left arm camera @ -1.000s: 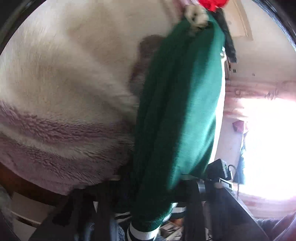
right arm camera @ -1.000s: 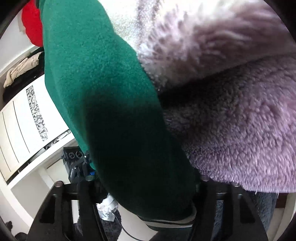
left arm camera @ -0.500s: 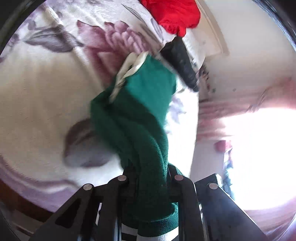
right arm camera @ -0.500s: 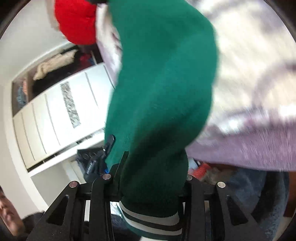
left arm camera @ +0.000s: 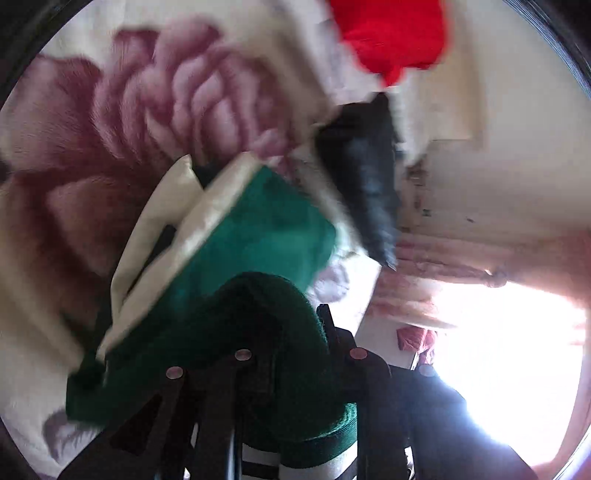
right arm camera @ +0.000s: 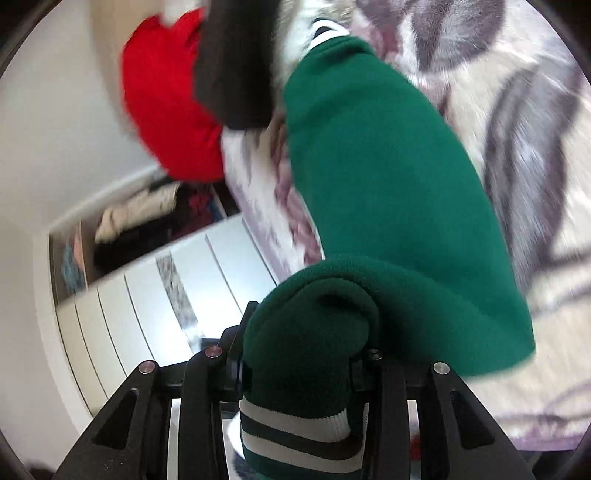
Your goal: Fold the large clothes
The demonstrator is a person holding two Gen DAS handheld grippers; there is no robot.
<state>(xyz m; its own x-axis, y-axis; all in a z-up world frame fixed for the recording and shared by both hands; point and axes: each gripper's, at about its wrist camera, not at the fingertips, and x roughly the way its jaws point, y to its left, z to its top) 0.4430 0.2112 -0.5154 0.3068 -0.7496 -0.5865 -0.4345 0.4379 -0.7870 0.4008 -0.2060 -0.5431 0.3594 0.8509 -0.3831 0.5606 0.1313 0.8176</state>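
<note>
Green sweater (right arm camera: 388,184) fills both views, apparently hiding floral blanket (left arm camera: 110,147).

Green sweater (left arm camera: 266,236) — now folded over, bunched on floral blanket (left arm camera: 92,155), cream lining exposed.

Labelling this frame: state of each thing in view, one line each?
Green garment: held at both ends, draped toward the blanket, striped cuff at the right gripper.
Left gripper: shut on green garment.
Right gripper: shut on green garment.
Red garment: crumpled on the bed.
Black garment: lying loose beside the red garment.
Blanket: spread flat.
Wardrobe: partly open, clothes visible inside.
</note>
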